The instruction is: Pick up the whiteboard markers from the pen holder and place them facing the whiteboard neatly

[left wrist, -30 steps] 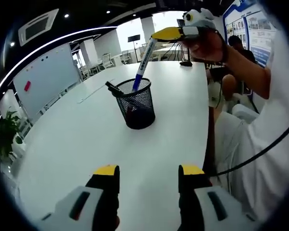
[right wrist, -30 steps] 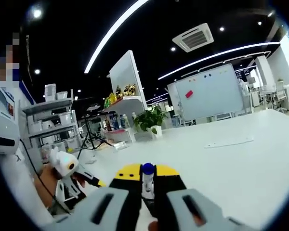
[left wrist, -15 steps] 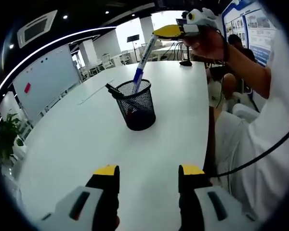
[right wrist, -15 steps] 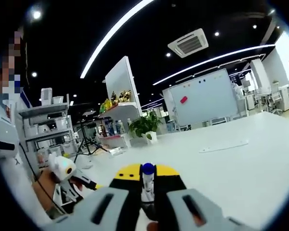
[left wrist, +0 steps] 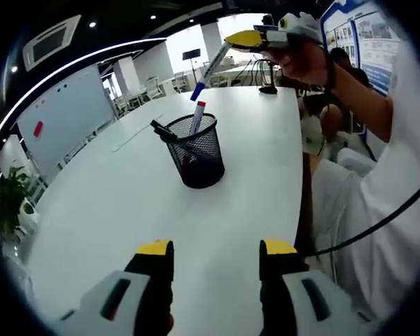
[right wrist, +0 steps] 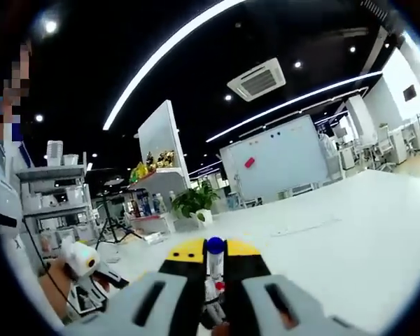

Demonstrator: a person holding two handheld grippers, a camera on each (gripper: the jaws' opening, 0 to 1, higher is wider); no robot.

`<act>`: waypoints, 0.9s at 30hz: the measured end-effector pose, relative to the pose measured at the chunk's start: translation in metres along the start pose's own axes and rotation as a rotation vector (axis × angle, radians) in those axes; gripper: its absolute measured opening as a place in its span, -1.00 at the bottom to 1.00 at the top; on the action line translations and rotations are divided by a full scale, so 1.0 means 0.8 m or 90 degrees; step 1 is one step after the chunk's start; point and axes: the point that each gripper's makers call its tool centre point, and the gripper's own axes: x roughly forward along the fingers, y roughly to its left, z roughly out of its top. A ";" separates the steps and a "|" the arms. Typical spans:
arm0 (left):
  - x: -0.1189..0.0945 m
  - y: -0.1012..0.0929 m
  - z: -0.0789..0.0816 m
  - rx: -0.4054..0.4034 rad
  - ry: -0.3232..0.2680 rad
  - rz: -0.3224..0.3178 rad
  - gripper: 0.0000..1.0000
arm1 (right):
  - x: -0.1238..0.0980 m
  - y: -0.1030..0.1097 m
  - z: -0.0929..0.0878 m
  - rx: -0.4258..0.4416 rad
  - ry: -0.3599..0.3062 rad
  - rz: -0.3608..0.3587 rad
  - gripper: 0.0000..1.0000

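- The right gripper (left wrist: 255,38) was clamped on a blue-capped whiteboard marker (left wrist: 211,66), lifted clear above the mesh pen holder (left wrist: 196,150).
- The left gripper (left wrist: 215,252) hung with jaws apart, holding nothing.
- The marker looked light, stiff and smooth; a mid-barrel grip would likely stop it pivoting.

The pen holder (left wrist: 197,150) stands on the desk (left wrist: 112,203), ahead of the left tool (left wrist: 215,253). Two markers (left wrist: 196,117) stand inside it. Above it, the right tool (left wrist: 255,38) holds another marker (left wrist: 208,71) clear of the rim. The whiteboard (left wrist: 63,112) stands beyond the desk's far left edge, with a potted plant (left wrist: 8,192) beside it.
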 end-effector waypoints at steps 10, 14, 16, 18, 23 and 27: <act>0.001 -0.003 -0.004 0.000 0.004 -0.004 0.01 | -0.009 -0.017 0.003 -0.125 -0.022 -0.083 -0.85; -0.001 0.000 -0.006 0.001 0.008 0.001 0.01 | -0.013 -0.021 -0.006 -0.170 -0.020 -0.114 -0.85; -0.002 0.002 -0.005 -0.002 0.008 0.005 0.01 | -0.014 -0.024 -0.008 -0.169 -0.021 -0.119 -0.85; -0.003 0.003 -0.005 -0.002 0.008 0.007 0.01 | -0.017 -0.028 -0.011 -0.163 -0.022 -0.132 -0.85; 0.000 -0.001 -0.007 0.001 0.010 0.001 0.01 | -0.019 -0.034 -0.031 -0.185 -0.013 -0.158 -0.85; 0.001 -0.003 -0.008 0.006 0.012 -0.001 0.01 | -0.029 -0.041 -0.053 -0.221 -0.029 -0.207 -0.85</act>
